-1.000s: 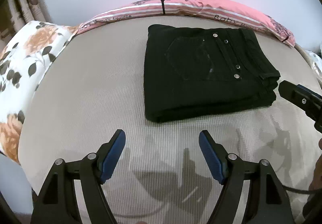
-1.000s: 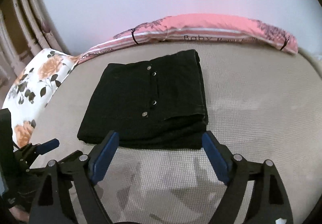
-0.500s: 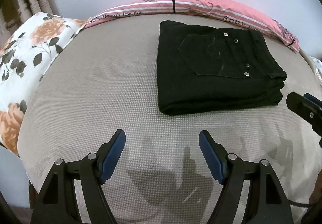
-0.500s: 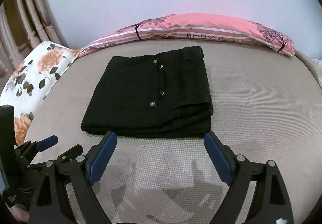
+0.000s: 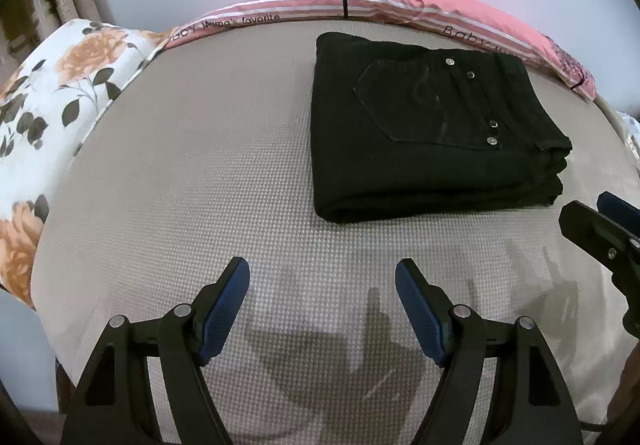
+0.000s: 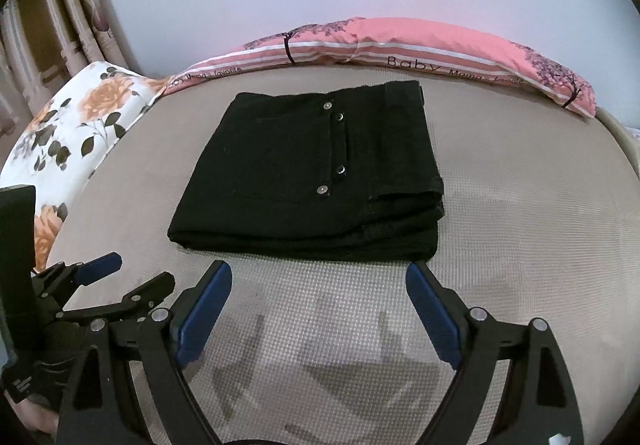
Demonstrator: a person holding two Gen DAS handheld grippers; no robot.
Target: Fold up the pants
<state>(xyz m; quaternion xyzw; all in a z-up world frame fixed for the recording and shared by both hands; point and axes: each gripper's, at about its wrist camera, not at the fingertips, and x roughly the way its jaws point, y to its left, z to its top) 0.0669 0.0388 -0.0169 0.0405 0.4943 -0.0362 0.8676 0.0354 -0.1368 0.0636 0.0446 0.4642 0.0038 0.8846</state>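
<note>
The black pants (image 5: 420, 125) lie folded in a neat rectangular stack on the beige mattress (image 5: 200, 165), back pocket and metal rivets facing up. They also show in the right wrist view (image 6: 312, 173). My left gripper (image 5: 322, 285) is open and empty, hovering above the mattress short of the stack and to its left. My right gripper (image 6: 318, 285) is open and empty, just short of the stack's near edge. The right gripper's tip (image 5: 600, 229) shows at the right edge of the left wrist view; the left gripper (image 6: 100, 277) shows at lower left of the right wrist view.
A pink striped pillow (image 6: 400, 45) lies along the far edge of the mattress against a pale wall. A white pillow with orange flowers (image 5: 48, 105) lies at the left edge. Curtains (image 6: 48, 25) hang at the far left.
Both grippers have drawn back from the folded pants and risen a little; the stack now sits farther off in both views. Both stay open and empty. The pants have not moved.
</note>
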